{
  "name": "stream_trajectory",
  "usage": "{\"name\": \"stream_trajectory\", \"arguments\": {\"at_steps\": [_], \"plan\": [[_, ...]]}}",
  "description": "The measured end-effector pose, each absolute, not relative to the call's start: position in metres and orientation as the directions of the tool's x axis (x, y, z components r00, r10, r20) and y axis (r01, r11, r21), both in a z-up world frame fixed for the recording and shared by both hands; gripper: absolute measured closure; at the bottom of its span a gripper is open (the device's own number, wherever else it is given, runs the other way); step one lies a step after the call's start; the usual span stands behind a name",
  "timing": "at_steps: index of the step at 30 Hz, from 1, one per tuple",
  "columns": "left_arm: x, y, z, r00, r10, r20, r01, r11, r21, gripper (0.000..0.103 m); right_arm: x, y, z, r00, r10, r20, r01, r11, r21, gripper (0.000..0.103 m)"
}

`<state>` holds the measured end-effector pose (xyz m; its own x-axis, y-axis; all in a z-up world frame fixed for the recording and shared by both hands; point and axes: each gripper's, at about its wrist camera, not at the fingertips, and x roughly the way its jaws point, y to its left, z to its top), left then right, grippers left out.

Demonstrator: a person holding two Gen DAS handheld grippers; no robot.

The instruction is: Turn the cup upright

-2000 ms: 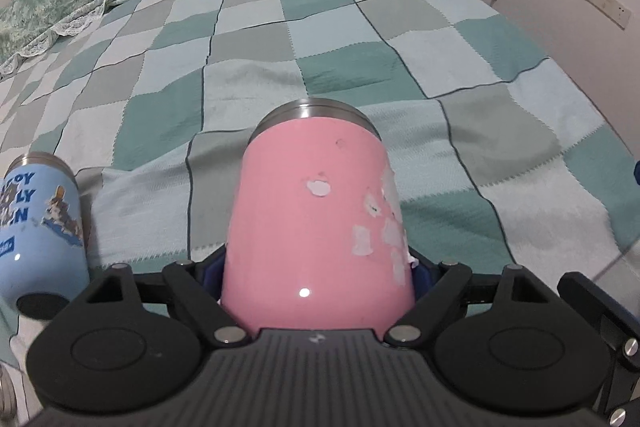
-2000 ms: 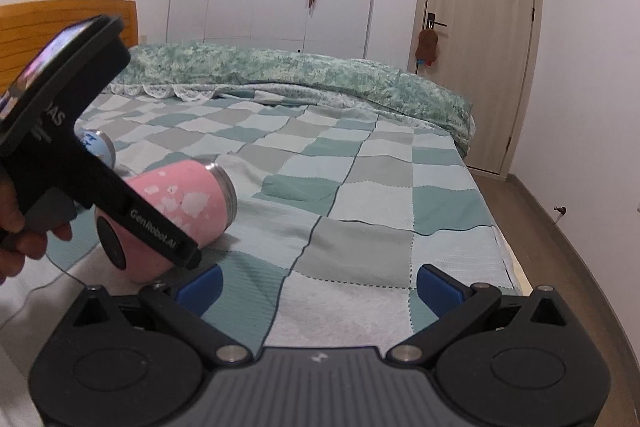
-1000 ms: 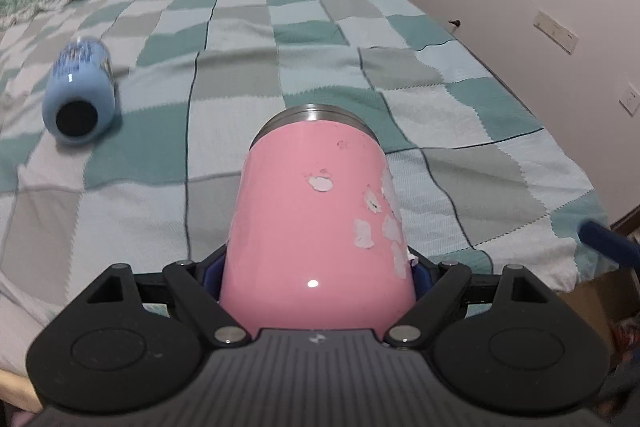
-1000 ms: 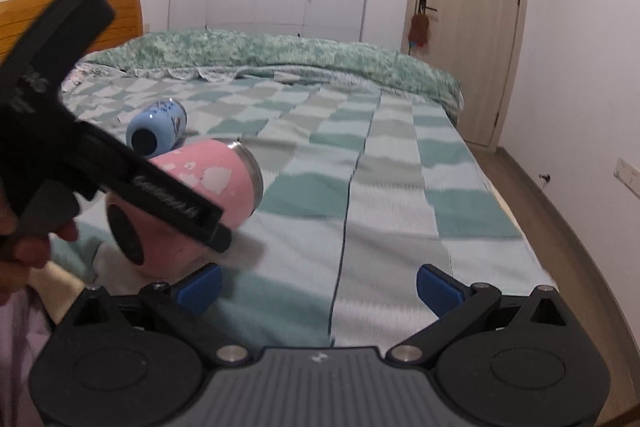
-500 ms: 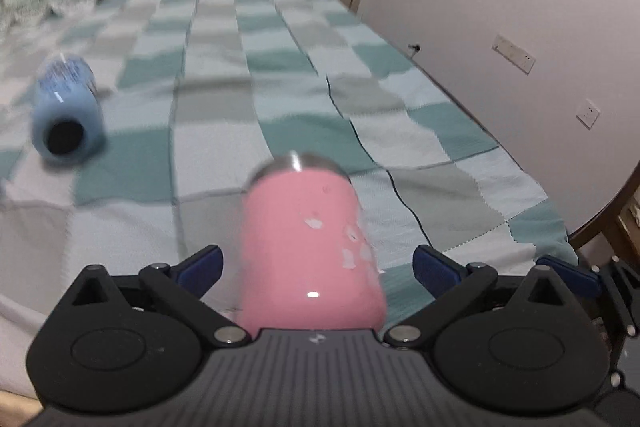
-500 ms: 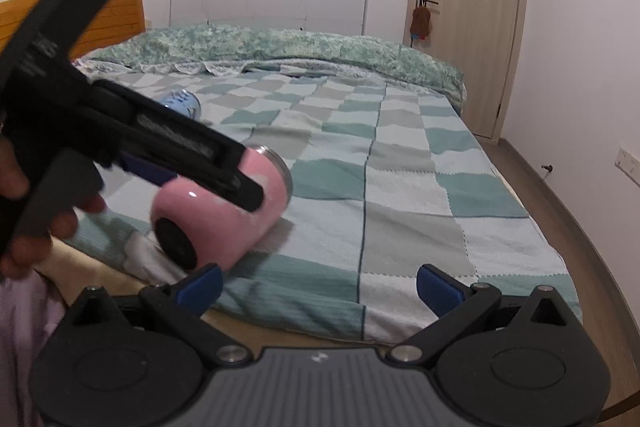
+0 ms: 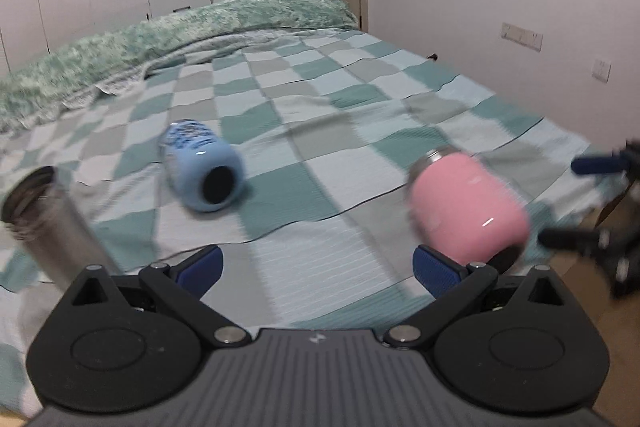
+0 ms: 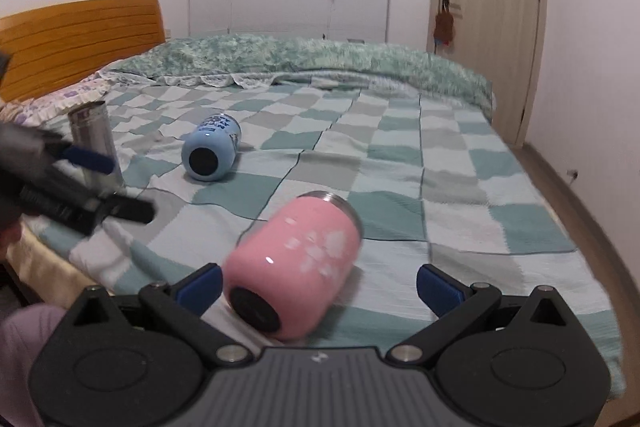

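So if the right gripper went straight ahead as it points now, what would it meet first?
Probably the pink cup, lying on its side just ahead between the open right gripper's fingers, slightly left of centre.

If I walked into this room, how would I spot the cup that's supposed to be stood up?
Look at the bed with the green-and-white checkered blanket. Near its front edge lies a pink metal cup with white paw prints, tipped on its side. The pale blue printed cup lying farther back and the upright steel tumbler differ in colour.

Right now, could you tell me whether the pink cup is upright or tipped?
Tipped: the pink cup lies on its side on the checkered blanket, dark base facing the camera.
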<state>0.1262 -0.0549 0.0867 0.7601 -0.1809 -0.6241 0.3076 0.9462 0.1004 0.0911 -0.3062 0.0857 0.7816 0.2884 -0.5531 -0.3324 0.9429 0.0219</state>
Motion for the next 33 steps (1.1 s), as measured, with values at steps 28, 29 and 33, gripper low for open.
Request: {"name": "stream_trajectory", "arguments": {"at_steps": [28,29,33], "plan": [[0.158,0.01,0.053,0.748,-0.25,-0.614,0.354,0.934,0.052,0.0,0.235,-0.26,0.039,0.436,0.207,-0.876,-0.025,0.975,0.219,0.018],[0.157,0.01,0.053,0.748,-0.254,-0.613,0.355,0.934,0.047,0.0,0.233,-0.26,0.04,0.443,0.212,-0.871,-0.032,0.975,0.221,0.018],[0.156,0.012,0.053,0.753,-0.255,-0.607,0.353,0.935,0.045,0.0,0.224,-0.264,0.041,0.483,0.234,-0.844,-0.05,0.969,0.241,0.018]]}}
